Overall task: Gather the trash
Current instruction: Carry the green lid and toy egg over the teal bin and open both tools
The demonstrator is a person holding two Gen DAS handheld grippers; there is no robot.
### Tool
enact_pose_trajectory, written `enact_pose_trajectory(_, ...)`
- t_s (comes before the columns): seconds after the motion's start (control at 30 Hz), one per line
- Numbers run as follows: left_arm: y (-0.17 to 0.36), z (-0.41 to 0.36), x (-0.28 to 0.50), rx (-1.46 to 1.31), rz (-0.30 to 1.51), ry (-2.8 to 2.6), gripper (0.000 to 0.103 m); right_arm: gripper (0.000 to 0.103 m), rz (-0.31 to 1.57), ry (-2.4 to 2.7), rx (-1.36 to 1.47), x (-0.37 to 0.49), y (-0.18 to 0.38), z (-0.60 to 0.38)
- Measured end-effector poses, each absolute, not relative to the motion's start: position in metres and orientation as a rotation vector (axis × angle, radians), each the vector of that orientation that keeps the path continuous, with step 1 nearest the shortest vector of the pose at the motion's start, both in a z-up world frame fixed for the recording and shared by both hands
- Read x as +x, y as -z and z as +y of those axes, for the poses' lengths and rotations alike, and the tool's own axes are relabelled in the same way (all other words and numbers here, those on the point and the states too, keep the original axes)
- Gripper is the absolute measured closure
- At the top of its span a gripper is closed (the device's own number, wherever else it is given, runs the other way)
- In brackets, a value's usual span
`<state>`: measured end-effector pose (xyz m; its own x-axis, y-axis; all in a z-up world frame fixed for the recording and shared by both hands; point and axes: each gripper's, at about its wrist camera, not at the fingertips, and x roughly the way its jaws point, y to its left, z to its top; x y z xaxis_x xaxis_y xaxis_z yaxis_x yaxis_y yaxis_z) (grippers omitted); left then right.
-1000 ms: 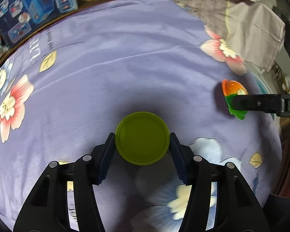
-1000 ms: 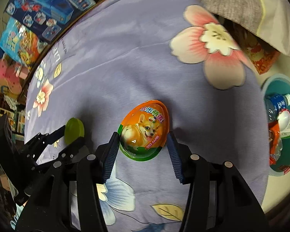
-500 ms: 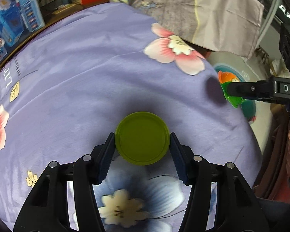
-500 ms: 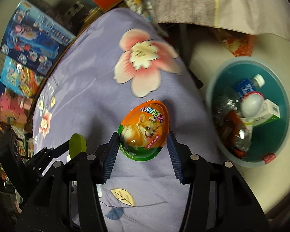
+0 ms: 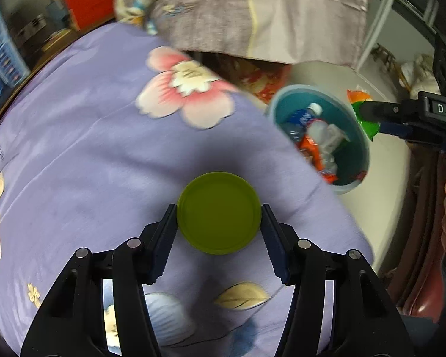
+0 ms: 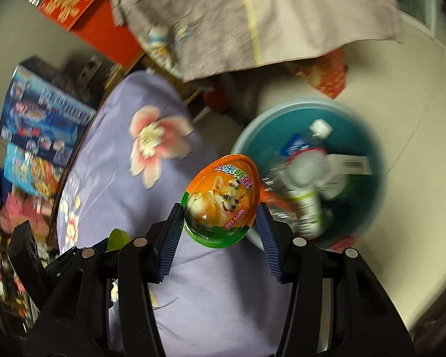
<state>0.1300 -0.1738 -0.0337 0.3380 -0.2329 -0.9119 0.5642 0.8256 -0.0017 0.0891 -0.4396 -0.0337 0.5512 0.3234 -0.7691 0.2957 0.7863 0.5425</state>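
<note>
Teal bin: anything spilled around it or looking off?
Nothing stands out. The teal bin stands upright on the floor, with the bottle and wrappers inside. A red patterned bag lies beyond it; motion blur hides finer detail.

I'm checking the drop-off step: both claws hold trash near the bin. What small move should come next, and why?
Probably carry the right claw a little further over the teal bin before opening. It is shut on the egg-shaped package, which sits at the bin's near rim, partly over the purple cloth. The left claw, holding the green lid, is farther off and could follow.
</note>
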Motion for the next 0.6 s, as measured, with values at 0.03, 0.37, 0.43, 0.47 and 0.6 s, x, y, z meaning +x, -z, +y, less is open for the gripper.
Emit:
enact_pose_trajectory(0.03, 0.033, -0.184, 0.129, 0.353, 1.109, 0.546, 0.046, 0.055, 1.004, -0.006, 0.704, 0.086, 0.034, -0.448)
enact_pose_trajectory(0.37, 0.042, -0.262, 0.123, 0.416, 1.117, 0.657, 0.046, 0.055, 0.989, 0.06, 0.776, 0.064, 0.054, -0.501)
enact_pose_trajectory(0.43, 0.046, -0.276, 0.122, 0.431, 1.122, 0.675, 0.046, 0.055, 0.993, 0.064, 0.787, 0.063, 0.059, -0.506)
enact_pose_trajectory(0.47, 0.048, -0.281, 0.123, 0.434, 1.125, 0.682, 0.046, 0.055, 0.997, 0.065, 0.791, 0.064, 0.062, -0.509)
enact_pose_trajectory(0.6, 0.056, -0.301, 0.126, 0.435, 1.142, 0.706, 0.046, 0.055, 1.007, 0.072, 0.802, 0.067, 0.07, -0.517)
